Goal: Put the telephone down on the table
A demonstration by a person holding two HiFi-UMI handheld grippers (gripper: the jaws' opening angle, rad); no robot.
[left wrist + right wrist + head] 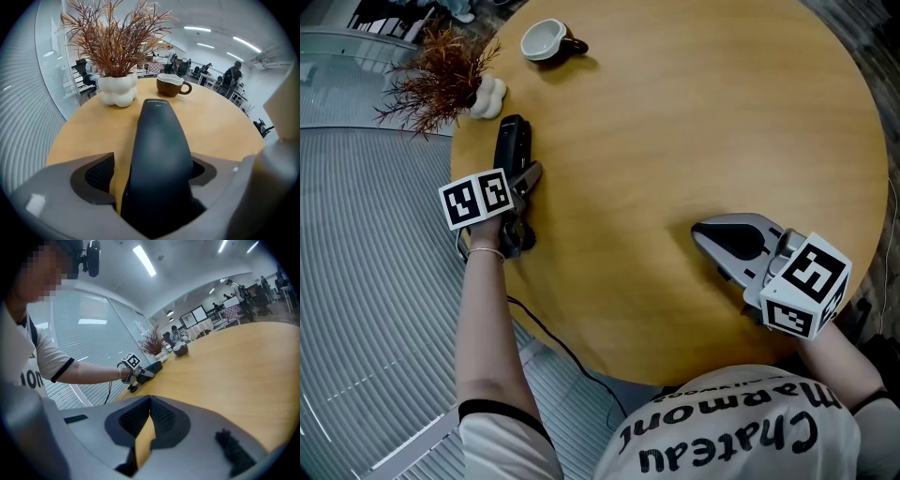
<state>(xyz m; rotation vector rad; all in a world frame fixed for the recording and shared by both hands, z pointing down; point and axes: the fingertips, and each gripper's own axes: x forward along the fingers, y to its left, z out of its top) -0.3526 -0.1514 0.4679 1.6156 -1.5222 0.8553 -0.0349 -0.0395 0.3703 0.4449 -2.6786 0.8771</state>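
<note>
The person's white shirt (727, 433) bears black lettering reading "Chateau Marmont", seen upside down.

On table (675, 141), by left edge: telephone (512, 150), lying flat | around its near end: left gripper (523, 184), one jaw on each side | beyond telephone: vase (488, 97) at table's rim, cup (546, 40) further back, right of vase | well apart, toward near right edge: right gripper (703, 232), above tabletop
</note>
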